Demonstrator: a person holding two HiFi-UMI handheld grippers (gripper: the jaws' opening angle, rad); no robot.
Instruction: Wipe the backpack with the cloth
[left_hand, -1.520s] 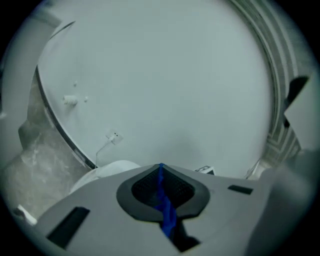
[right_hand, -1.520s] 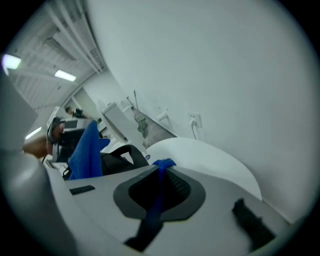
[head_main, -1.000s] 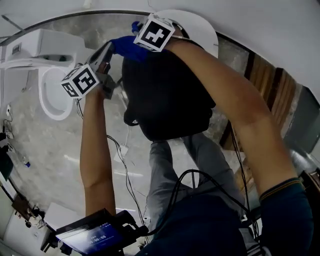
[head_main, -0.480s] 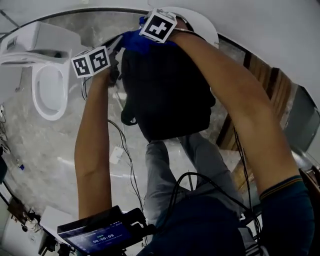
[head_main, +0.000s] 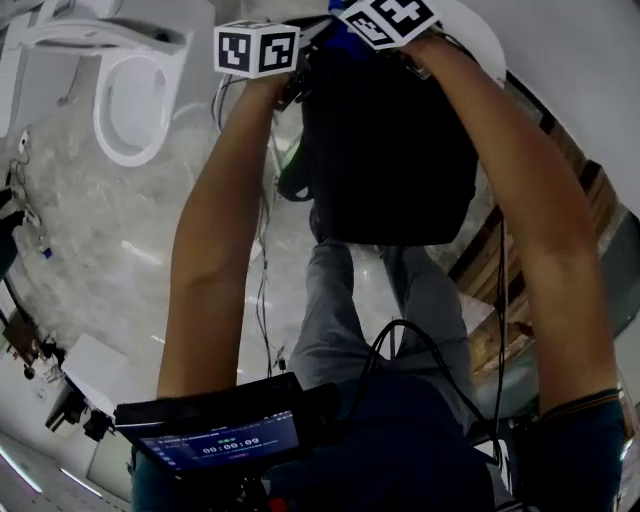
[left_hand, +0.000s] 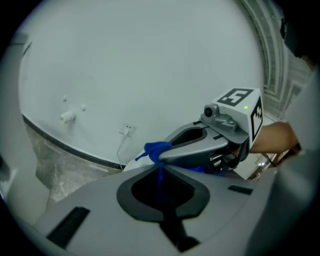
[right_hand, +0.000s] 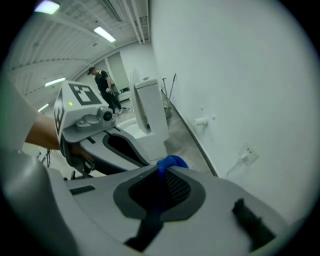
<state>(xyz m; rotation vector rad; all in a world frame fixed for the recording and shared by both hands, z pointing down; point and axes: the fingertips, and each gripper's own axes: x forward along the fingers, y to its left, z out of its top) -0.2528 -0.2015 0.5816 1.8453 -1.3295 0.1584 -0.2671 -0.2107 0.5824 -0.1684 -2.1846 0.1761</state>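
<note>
Fingers of the left gripper and right gripper both pinch the blue cloth by the backpack.

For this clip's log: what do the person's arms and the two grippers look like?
The left gripper and right gripper are grey moulded plastic, and their broad fingers have dark teardrop-shaped cut-outs. Each carries a white cube with black square markers. The forearms are bare, the right sleeve is dark blue with a striped cuff, and black cables hang beside the arms.
</note>
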